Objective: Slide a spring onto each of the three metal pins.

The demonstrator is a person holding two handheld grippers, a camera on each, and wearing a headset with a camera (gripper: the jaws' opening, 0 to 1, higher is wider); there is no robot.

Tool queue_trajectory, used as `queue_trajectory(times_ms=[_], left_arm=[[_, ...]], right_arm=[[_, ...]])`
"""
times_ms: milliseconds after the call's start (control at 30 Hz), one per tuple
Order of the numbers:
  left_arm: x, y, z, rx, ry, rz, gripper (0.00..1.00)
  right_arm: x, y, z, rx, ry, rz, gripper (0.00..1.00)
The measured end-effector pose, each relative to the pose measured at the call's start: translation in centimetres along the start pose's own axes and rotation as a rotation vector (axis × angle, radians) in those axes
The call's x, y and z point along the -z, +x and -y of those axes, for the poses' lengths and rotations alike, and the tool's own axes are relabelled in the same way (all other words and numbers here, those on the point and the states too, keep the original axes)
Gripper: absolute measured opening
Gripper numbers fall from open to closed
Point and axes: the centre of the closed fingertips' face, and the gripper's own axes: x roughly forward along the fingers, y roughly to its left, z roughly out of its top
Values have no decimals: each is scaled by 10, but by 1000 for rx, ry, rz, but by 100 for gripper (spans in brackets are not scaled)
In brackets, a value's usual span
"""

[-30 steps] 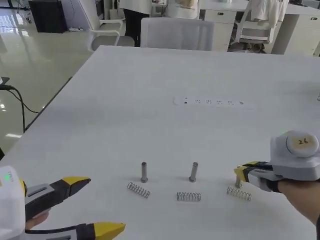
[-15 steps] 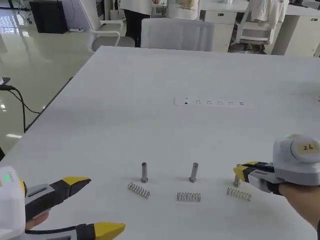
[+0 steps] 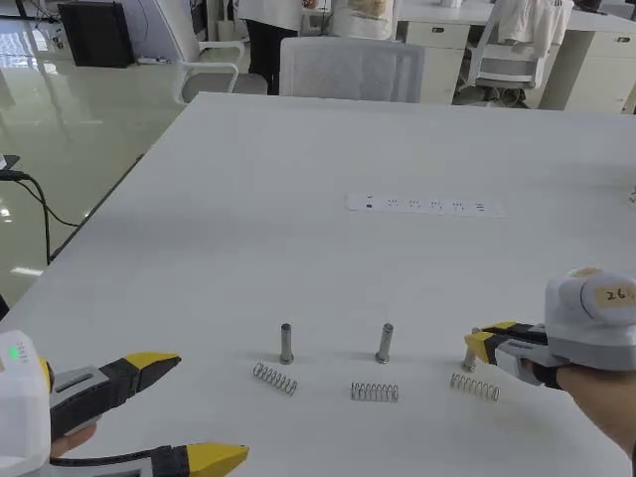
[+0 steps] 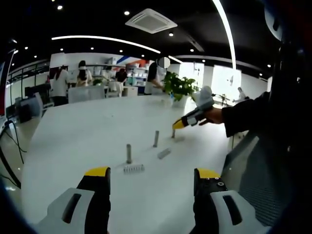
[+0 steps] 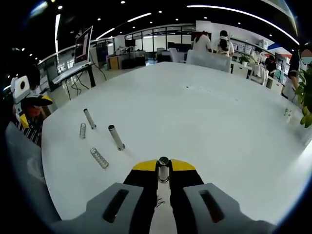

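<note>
1. Almost nothing has moved since a second ago. The right gripper (image 3: 479,344) stays at the right pin (image 3: 469,360), with its body a touch further right and lower in the head view. The left gripper (image 3: 199,409) stays at the near left corner of the worktop (image 3: 298,179). The pins and springs lie as before.
2. The right gripper's jaws are closed in on the right pin. In the right gripper view the yellow tips sit on either side of the shaft, and the pin's head shows between them. The pin is upright.
3. The left gripper's jaws are spread wide and hold nothing. It is well apart from the pins, to their near left.
4. Three pins stand upright in a row across the near part of the worktop. These are the left pin (image 3: 286,343), the middle pin (image 3: 385,343) and the right pin. The left and middle pins are bare.
5. One spring lies flat on the near side of each pin, just beside it. The left spring (image 3: 274,378) lies at a slight slant, the middle spring (image 3: 375,392) lies straight across, and the right spring (image 3: 475,387) lies just near of the right gripper's tips. None is on a pin.
6. Far beyond the row, a white power strip (image 3: 424,206) lies flat on the worktop. A grey chair (image 3: 348,68) stands at the far edge.
</note>
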Motion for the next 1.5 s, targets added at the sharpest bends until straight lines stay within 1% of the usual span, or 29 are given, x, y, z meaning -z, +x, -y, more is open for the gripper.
queue_trajectory(times_ms=[733,900,1100,1200,1367,1500], left_arm=[[0,-2,1,-1,5,-1,65],[0,-1,1,1,4,0,65],[-1,-1,0,0,2,4,65],[-1,-1,0,1,2,5,65],[1,0,0,4,-2,6,65],[1,1,0,7,-1,6,65]], right_arm=[[3,-3,1,-2,-9,-12,6],[2,-4,1,1,-8,-13,8],[2,-10,5,5,-5,-18,12],[0,-16,5,3,-17,-14,12],[5,-22,3,-13,-41,-29,12],[15,-25,-2,-46,-80,-59,12]])
